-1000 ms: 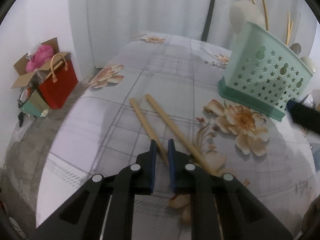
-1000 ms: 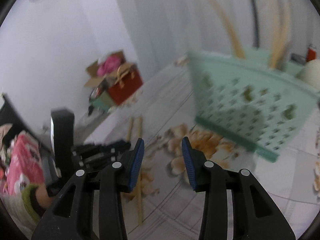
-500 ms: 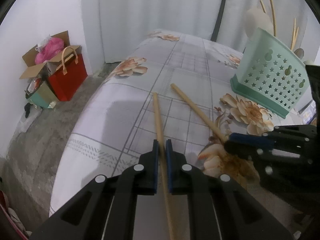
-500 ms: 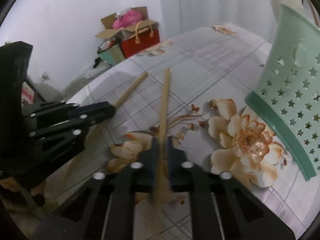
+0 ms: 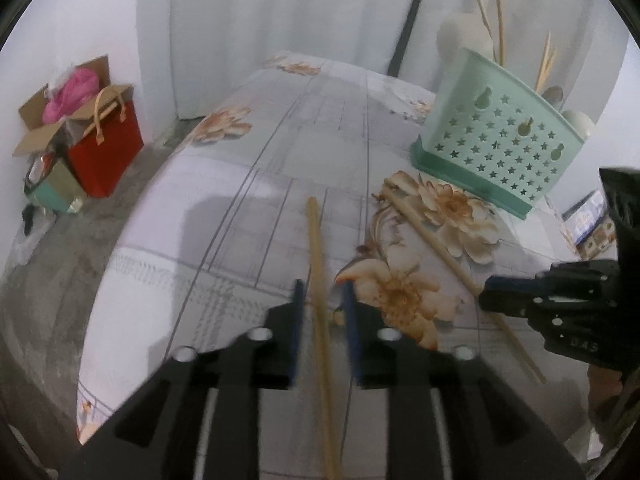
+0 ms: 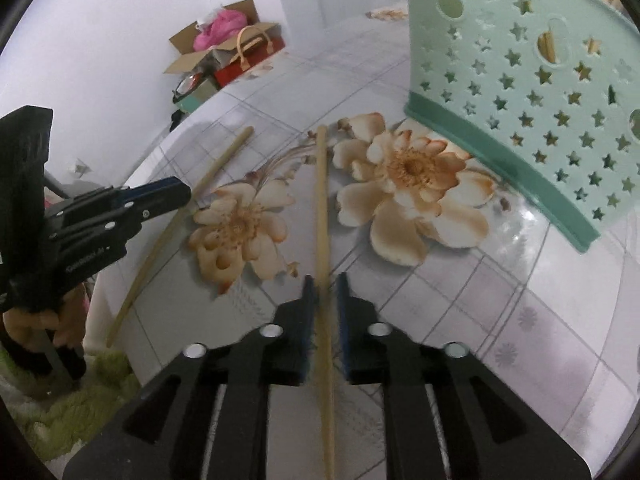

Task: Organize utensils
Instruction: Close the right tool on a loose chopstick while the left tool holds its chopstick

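Note:
Two long wooden chopsticks lie on the flowered tablecloth in front of a mint-green star-holed utensil basket (image 5: 496,140) (image 6: 520,80). One chopstick (image 5: 316,248) runs between the fingers of my left gripper (image 5: 323,294). Its jaws are opening, with a gap on each side of the stick. The other chopstick (image 6: 322,200) runs between the fingers of my right gripper (image 6: 325,280). Those jaws are opening too, and the pads stand off the stick. Each view shows the other gripper from the side: the right gripper (image 5: 490,305) and the left gripper (image 6: 182,192).
The basket holds thin sticks and spoons (image 5: 554,94). The table (image 5: 248,184) drops off at its left edge to a grey floor. There stand a red bag (image 5: 106,148) and a cardboard box (image 5: 48,120). White curtains hang behind.
Half a second ago each gripper was shut on its chopstick; now both pairs of jaws stand apart. The right gripper came down from beside the basket to the table.

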A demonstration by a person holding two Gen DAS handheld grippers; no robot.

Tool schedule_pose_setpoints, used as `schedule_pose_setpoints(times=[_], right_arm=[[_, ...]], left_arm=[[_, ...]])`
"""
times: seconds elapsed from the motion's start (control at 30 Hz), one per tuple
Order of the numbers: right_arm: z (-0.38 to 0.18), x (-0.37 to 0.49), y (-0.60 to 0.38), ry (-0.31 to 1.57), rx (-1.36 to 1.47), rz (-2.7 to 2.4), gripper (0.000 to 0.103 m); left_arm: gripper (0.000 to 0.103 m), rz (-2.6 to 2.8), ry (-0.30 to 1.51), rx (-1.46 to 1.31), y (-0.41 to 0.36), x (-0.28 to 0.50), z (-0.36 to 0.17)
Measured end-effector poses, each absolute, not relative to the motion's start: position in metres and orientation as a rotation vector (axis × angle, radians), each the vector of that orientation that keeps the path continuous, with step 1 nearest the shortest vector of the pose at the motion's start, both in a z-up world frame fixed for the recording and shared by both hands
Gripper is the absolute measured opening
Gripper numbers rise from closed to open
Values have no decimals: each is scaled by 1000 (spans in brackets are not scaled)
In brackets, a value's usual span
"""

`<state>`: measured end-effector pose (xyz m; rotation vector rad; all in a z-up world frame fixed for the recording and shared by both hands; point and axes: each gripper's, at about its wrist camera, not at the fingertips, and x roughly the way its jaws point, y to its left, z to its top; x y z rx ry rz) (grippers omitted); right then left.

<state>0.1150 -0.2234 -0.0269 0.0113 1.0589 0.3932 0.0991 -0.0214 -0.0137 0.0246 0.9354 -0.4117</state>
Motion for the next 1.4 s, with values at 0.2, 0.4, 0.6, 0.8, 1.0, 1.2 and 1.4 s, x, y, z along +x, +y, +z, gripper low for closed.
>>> schedule_pose_setpoints(times=[0.2, 0.4, 0.6, 0.8, 1.0, 1.2, 1.4], right_arm=[[-27, 141, -213, 1004, 11, 366, 25], [-33, 158, -195, 967, -39, 345, 5], [-33, 145, -210, 987, -2, 325, 5], [-33, 132, -224, 1007, 33, 310, 5], [-31, 129, -225, 1015, 29, 306, 5], [-32, 130, -225, 1016, 35, 307, 5], [-33, 132, -224, 1018, 33, 308, 5]], left_arm=[[27, -351, 946, 121, -39, 121, -20], [19, -303, 933, 178, -50, 131, -22], [12, -299, 936, 191, -49, 132, -22], [12, -295, 939, 194, -50, 130, -23], [12, -294, 937, 197, -51, 131, -22], [12, -291, 935, 200, -51, 129, -22], [12, -290, 934, 200, -51, 128, -22]])
